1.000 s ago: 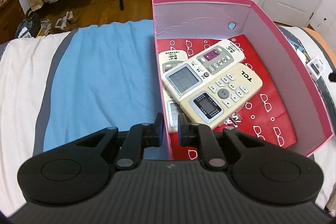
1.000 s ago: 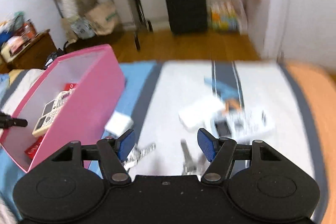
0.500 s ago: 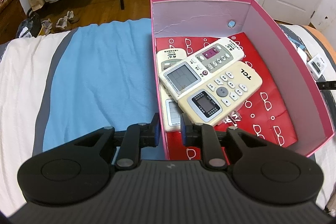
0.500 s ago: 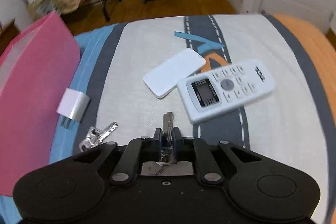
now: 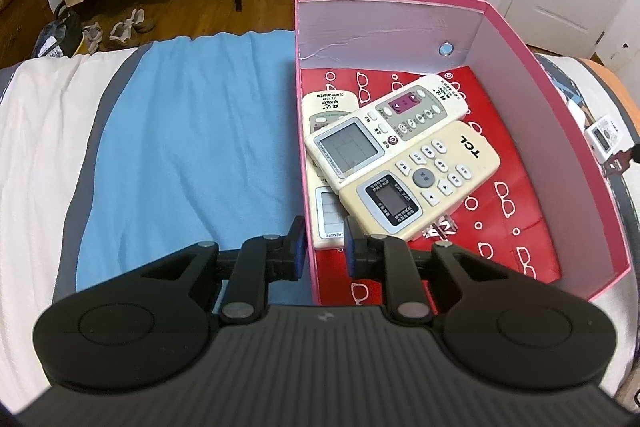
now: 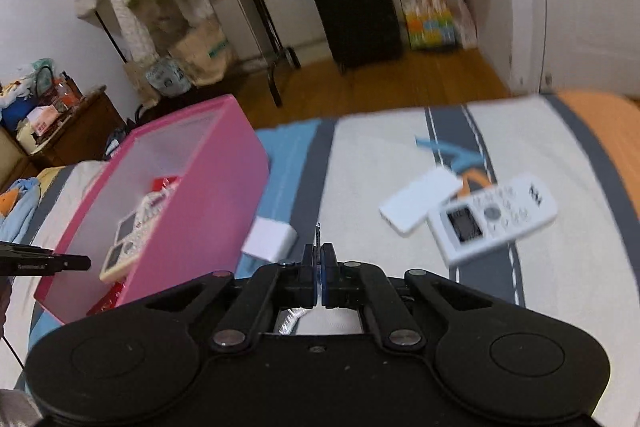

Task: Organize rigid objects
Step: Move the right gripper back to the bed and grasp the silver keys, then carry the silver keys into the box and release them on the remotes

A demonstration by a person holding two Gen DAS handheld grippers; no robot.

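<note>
An open pink box (image 5: 576, 163) on the bed holds three remotes: a cream one (image 5: 420, 183), a white one (image 5: 384, 127) and one half buried (image 5: 326, 107). My left gripper (image 5: 324, 251) straddles the box's near left wall; its left pad is at the wall, and a gap shows at the right pad. My right gripper (image 6: 319, 267) is shut on a metal key (image 6: 318, 233) whose tip pokes out above the pads, held over the bed beside the pink box (image 6: 200, 195). On the bed lie a white remote (image 6: 494, 217), a flat white block (image 6: 420, 205) and a white charger (image 6: 270, 239).
The bed cover has blue (image 5: 192, 147), grey and white bands, with orange at the right edge (image 6: 600, 115). Beyond the bed's foot are wood floor, a black suitcase (image 6: 356, 15), a clothes rack (image 6: 272, 59) and paper bags. A dresser (image 6: 60, 131) stands at the left.
My right gripper closed on the key and lifted it off the bed, swinging toward the pink box. A second set of keys dropped out of view. My left gripper's pads parted slightly.
</note>
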